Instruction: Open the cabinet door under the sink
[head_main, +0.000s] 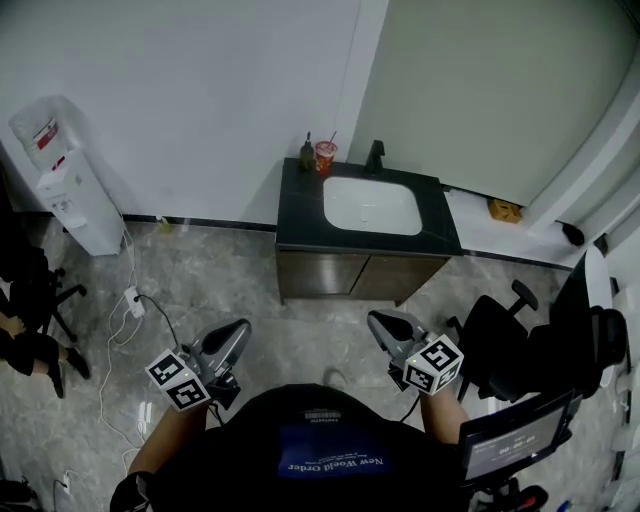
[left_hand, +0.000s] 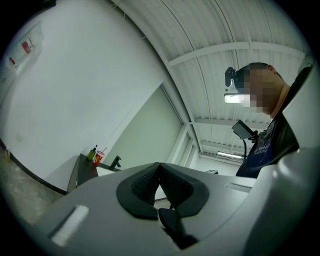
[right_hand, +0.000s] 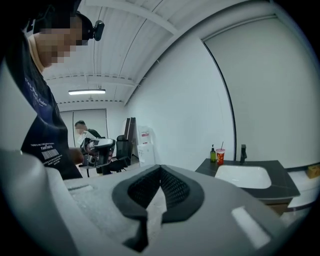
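Approach is the step in hand: the cabinet door (head_main: 322, 273) under the sink (head_main: 371, 205) stands closed, well ahead of both grippers. Jaws of the left gripper (head_main: 238, 333) and right gripper (head_main: 380, 322) are pressed together on nothing. Next, one must probably reach the door's edge and part its jaws to catch it.

The head view looks steeply down from above the person, with the sink (head_main: 371, 205) well ahead. The left gripper view, tilted, looks along its jaws and has the sink (left_hand: 103, 171) far at left. The right gripper view has the sink (right_hand: 243, 176) at right.
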